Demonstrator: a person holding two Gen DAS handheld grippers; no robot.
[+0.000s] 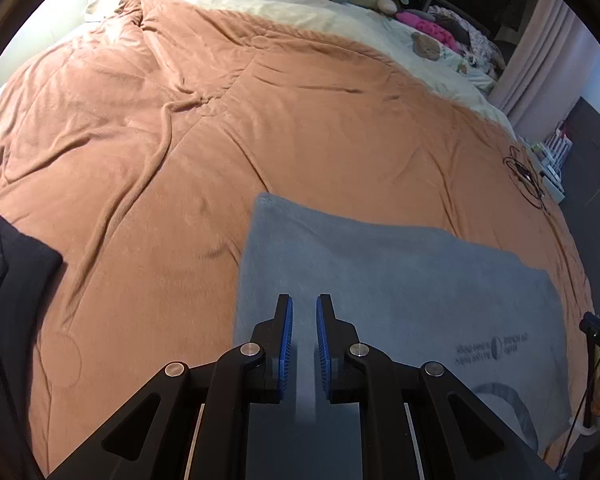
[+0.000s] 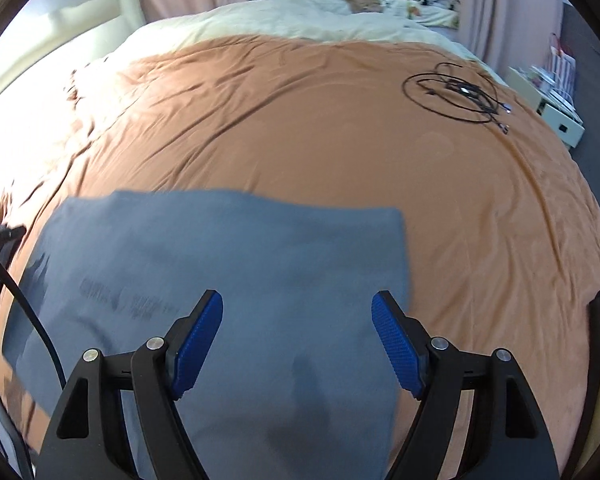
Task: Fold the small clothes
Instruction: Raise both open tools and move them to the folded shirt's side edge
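A grey garment (image 1: pixel 380 300) of soft, matte knit lies flat on a rust-orange bedspread (image 1: pixel 180 140), filling the lower centre and right of the left wrist view and the lower left and centre of the right wrist view. Its far edge is straight, its corners roughly square. A dark printed mark (image 1: pixel 494 346) sits near the lower right in the left view; the lettering is too blurred to read. The spread is velvety, creased into long ridges, with faint quilted circles.

The left gripper (image 1: pixel 304 308) hangs over the cloth, its ribbed blue pads (image 1: pixel 287 320) close together with a slim gap showing grey between them; nothing is visibly pinched. The right gripper (image 2: pixel 297 308) stands with its jaws wide apart, textured blue pads (image 2: pixel 396 344) above the fabric, gripping nothing.

A coil of thin black cable (image 2: pixel 456 92) rests on the spread at upper right. A dark cloth (image 1: pixel 12 264) is cut off at the left edge. Pillows and toys along the top are blurred.
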